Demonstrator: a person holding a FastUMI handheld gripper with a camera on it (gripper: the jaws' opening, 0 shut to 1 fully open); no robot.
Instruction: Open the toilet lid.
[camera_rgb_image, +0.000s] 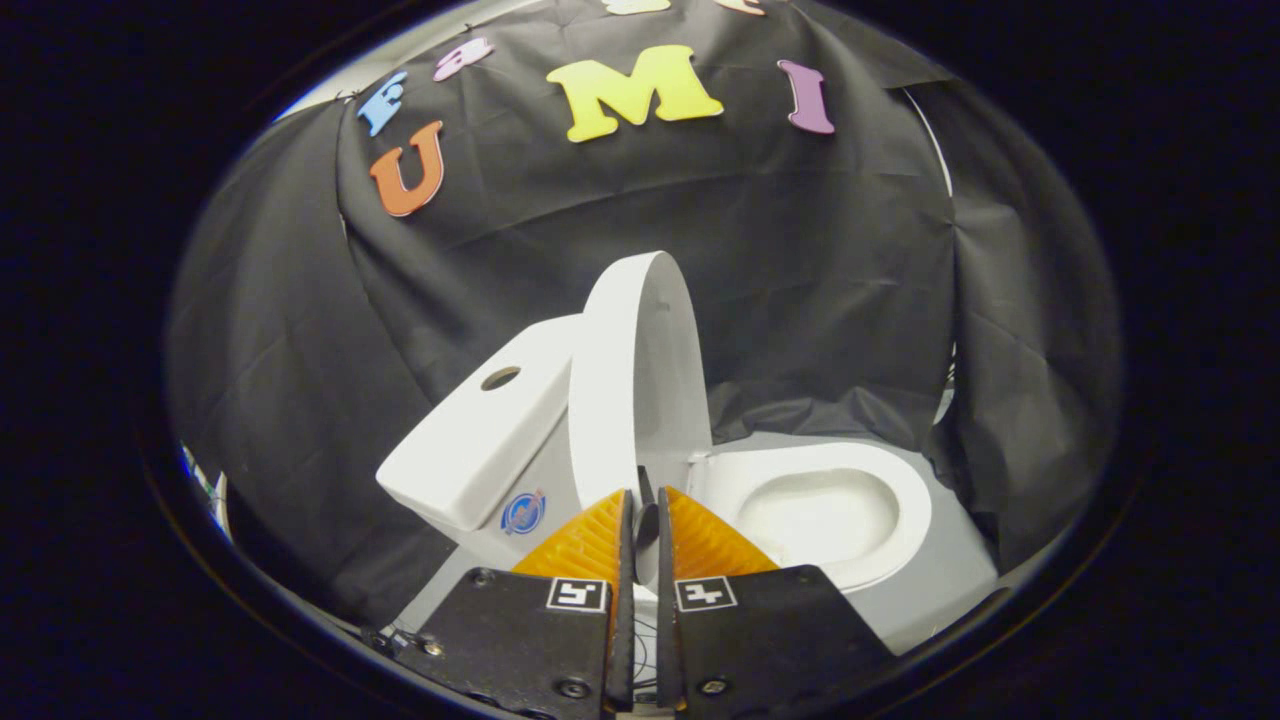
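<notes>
Lid (640, 380) stands upright against tank (480, 440), bowl (830, 510) exposed beside it. Gripper (645, 505) fingers nearly together, narrow gap, holding nothing, tips at lid's lower edge. Judgement: lid looks open; check it rests on tank, back away straight without knocking it.

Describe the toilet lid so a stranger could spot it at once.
Start at the white toilet before the black cloth wall. Between its tank and its open bowl stands the lid, raised upright. It is the tall, thin oval slab just beyond the gripper, whose jaws are nearly closed on nothing.
</notes>
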